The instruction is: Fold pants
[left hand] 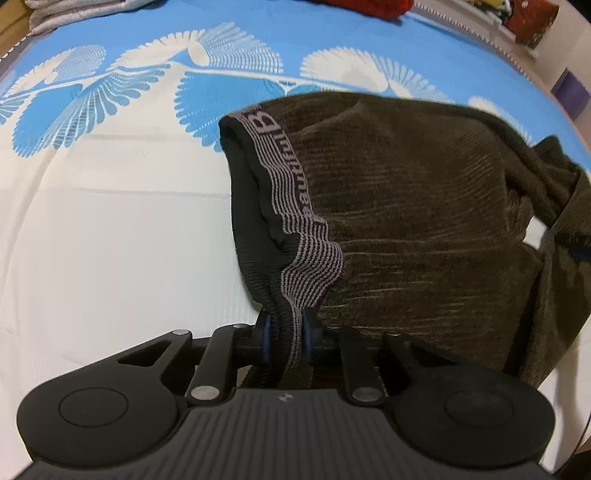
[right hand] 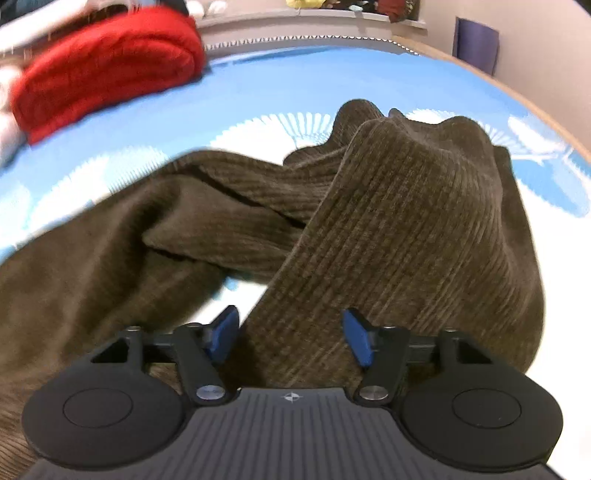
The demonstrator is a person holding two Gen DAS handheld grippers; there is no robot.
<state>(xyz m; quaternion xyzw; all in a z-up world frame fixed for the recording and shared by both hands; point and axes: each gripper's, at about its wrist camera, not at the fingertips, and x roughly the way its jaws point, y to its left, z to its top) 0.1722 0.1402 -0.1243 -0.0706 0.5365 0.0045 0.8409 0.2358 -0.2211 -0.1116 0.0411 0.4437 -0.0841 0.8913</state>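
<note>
Much of the pants (left hand: 424, 229) was cut off or folded under itself: in the left wrist view the brown ribbed cloth ran out of the picture at the right, and the lettering on the striped waistband (left hand: 295, 229) could be read only in part. The right wrist view was blurred toward its left side, so the far edge of the cloth there was hard to make out. The left claw (left hand: 287, 334) pointed steeply down and was pressed together on the waistband, its blue pads (left hand: 266, 332) pinching the bunched elastic at the near end. The right claw (right hand: 291, 339) also tilted downward, its jaws spread, with a fold of a pant leg (right hand: 406, 229) lying between the blue pads (right hand: 356, 339); whether either pad touched the cloth I could not tell. The pants lay crumpled on a bed whose bedsheet (left hand: 110, 221) was blue and white with a fan-shaped feather print. A red folded cloth (right hand: 107, 70) sat at the far side of the bed, a grey folded cloth (left hand: 77, 14) at another corner, and a pale wall (right hand: 535, 44) stood beyond.
</note>
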